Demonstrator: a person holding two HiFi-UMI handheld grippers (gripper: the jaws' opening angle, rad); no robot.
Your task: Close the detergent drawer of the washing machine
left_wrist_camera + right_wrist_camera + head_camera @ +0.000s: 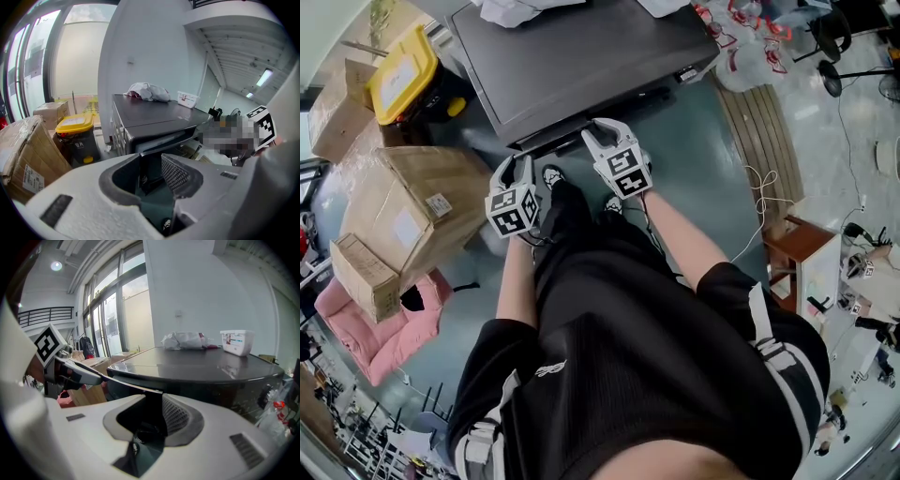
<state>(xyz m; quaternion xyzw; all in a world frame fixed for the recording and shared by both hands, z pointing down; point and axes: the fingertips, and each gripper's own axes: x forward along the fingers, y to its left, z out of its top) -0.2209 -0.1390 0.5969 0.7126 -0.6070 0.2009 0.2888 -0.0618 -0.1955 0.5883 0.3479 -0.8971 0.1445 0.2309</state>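
Note:
The washing machine (pixel 572 56) is dark grey with a flat top and fills the upper middle of the head view. Under its front edge a long strip juts out, which I take for the detergent drawer (pixel 572 128); in the left gripper view the drawer (pixel 161 137) shows as a paler panel below the top. My right gripper (pixel 603 133) is at this strip, open, its fingertips close to the edge; contact is not visible. My left gripper (pixel 516 165) hangs lower left of the machine's corner, open and empty. Each gripper view looks at the machine through a bare gap between the jaws, left gripper (pixel 152 171) and right gripper (pixel 150 416).
A black bin with a yellow lid (pixel 403 80) and cardboard boxes (pixel 412 202) crowd the left. A pink cushion (pixel 375 328) lies lower left and a small wooden stand (pixel 802 248) is at right. A crumpled cloth (pixel 147 91) and a white box (pixel 236 342) rest on the machine.

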